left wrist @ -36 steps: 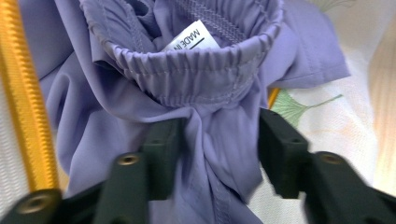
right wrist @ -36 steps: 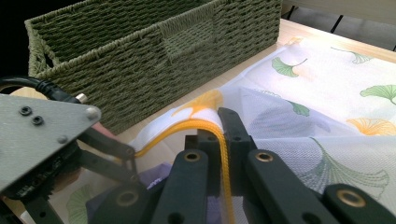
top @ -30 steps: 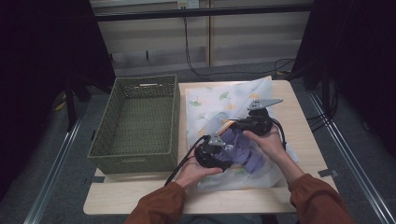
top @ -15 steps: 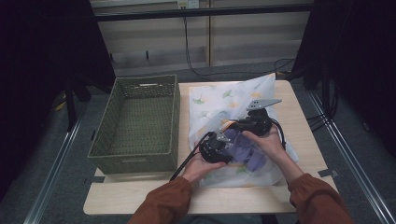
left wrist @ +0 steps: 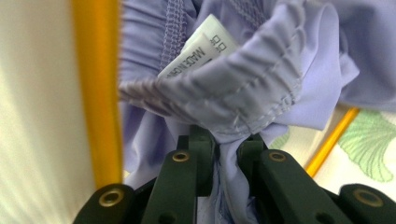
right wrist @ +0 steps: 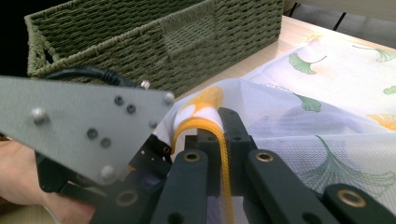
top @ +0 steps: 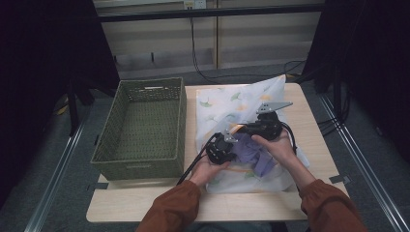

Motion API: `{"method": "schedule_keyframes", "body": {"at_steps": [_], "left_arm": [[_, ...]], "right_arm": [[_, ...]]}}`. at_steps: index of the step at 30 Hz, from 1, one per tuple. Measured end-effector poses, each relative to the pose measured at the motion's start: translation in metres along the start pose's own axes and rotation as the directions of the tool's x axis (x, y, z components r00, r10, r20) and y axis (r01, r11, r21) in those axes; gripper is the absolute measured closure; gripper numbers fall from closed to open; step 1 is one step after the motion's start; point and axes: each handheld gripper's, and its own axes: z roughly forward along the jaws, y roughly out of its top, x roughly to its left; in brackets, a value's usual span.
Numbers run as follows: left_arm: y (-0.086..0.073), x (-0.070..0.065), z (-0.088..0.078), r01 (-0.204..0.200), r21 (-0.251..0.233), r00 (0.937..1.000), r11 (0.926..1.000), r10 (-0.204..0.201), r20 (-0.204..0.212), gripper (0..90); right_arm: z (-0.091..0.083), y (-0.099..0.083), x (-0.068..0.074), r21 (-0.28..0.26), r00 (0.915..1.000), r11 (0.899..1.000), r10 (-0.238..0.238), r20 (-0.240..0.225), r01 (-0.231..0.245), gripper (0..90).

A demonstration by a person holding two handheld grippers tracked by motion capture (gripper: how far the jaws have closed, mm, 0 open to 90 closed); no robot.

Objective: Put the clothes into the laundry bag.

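Lilac elasticated garment (top: 255, 151) now sits deeper inside white ginkgo-print mesh laundry bag (top: 227, 99) on worktop (top: 309, 121) than second ago. Left gripper (left wrist: 227, 144) clamped on garment's gathered hem. Right gripper (right wrist: 221, 133) clamped on bag's yellow-piped mouth edge (right wrist: 205, 125), holding it up. Left hand moved right toward opening, so likely stuffing. Green woven basket (top: 145, 121) just beside.

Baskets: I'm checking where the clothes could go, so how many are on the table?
1: a green woven basket on the table's left half, beside the leaf-print mesh bag.
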Motion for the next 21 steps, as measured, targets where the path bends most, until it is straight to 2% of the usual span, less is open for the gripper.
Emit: {"method": "schedule_keyframes", "body": {"at_steps": [1, 3, 10, 12, 15, 17, 19, 21], "left_arm": [[0.001, 0.002, 0.0, 0.002, -0.017, 1.0, 0.9999, -0.002, 0.0, 81.8], [0.003, 0.004, -0.001, 0.006, -0.016, 1.0, 0.9999, -0.006, -0.002, 81.9], [0.005, 0.009, -0.005, 0.053, -0.06, 0.9986, 0.9968, -0.053, 0.002, 82.0], [0.006, 0.01, -0.004, 0.07, -0.081, 0.9975, 0.9943, -0.07, -0.006, 82.1], [0.007, 0.012, -0.004, 0.085, -0.086, 0.996, 0.9927, -0.087, -0.023, 82.3], [0.007, 0.013, -0.004, 0.106, -0.115, 0.9937, 0.9878, -0.109, -0.024, 82.4], [0.008, 0.014, -0.005, 0.11, -0.117, 0.9926, 0.9871, -0.115, -0.038, 82.4], [0.008, 0.016, -0.006, 0.127, -0.134, 0.9905, 0.9828, -0.133, -0.036, 82.5]], "right_arm": [[0.0, 0.001, 0.001, -0.002, 1.0, 1.0, -0.001, -0.002, 0.001, 88.9], [0.0, 0.001, 0.001, -0.001, 1.0, 1.0, -0.001, -0.004, 0.001, 89.0], [-0.001, 0.001, 0.0, -0.003, 1.0, 1.0, 0.002, -0.001, -0.002, 89.0], [-0.002, 0.001, 0.001, -0.007, 1.0, 1.0, 0.001, -0.003, -0.001, 89.0], [-0.004, 0.001, 0.003, -0.007, 1.0, 1.0, -0.005, -0.002, 0.005, 89.1], [-0.004, 0.001, 0.004, -0.005, 1.0, 1.0, -0.008, -0.004, 0.008, 89.1], [-0.004, 0.001, 0.004, -0.005, 1.0, 1.0, -0.009, -0.004, 0.009, 89.1], [-0.004, 0.001, 0.005, -0.004, 1.0, 1.0, -0.007, -0.005, 0.007, 89.1]]}}
